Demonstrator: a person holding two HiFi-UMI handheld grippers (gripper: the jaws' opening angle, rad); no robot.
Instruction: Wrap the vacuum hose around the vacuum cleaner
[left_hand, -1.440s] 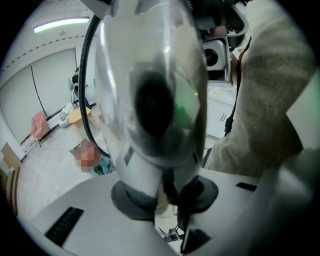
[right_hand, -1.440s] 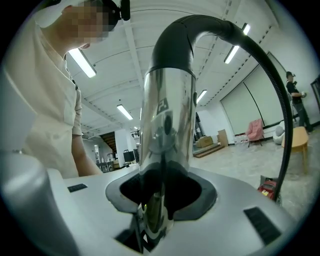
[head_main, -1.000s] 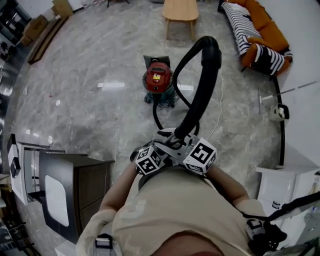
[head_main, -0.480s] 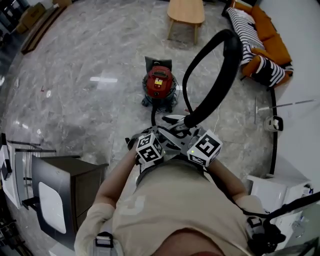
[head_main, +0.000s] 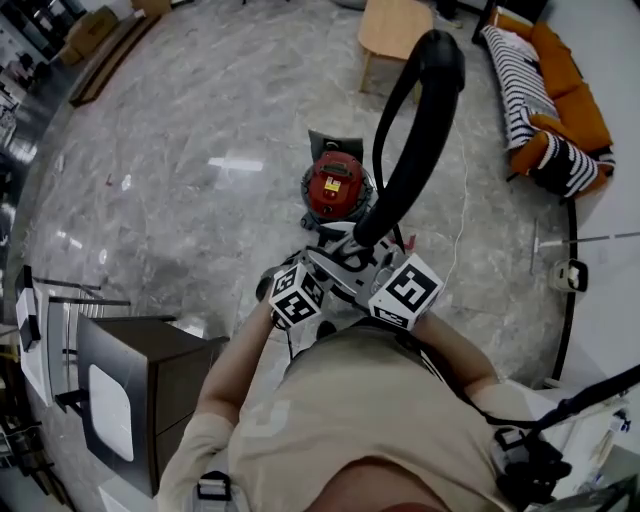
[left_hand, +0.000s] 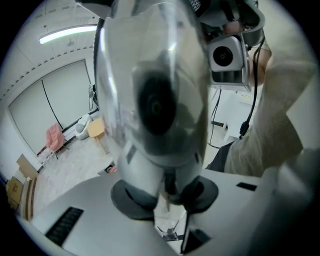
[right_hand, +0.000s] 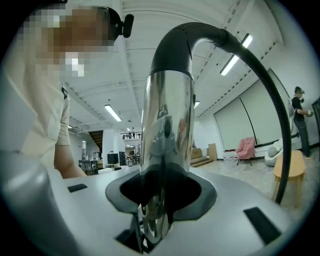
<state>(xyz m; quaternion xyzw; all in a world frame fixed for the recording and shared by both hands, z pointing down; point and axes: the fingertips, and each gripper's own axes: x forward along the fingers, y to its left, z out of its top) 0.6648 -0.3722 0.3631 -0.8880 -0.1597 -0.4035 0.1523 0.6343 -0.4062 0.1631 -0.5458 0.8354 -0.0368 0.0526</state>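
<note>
Floor (head_main: 150, 200): grey marble.
Vacuum cleaner (head_main: 338, 190): red, standing mid-floor just ahead of the person.
Vacuum hose (head_main: 425, 120): black, arched high above the cleaner, chrome tube end (right_hand: 167, 125) held up, likely for looping round the body.
Left gripper (left_hand: 167, 190), right gripper (right_hand: 159, 197): jaws of both clenched on that tube.

You hold two tongs, the left tongs (head_main: 328, 264) and the right tongs (head_main: 366, 256). You have one vacuum cleaner (head_main: 336, 187), one hose (head_main: 415, 150), one sofa (head_main: 565, 85), one wooden side table (head_main: 395, 25) and one dark cabinet (head_main: 170, 370).
</note>
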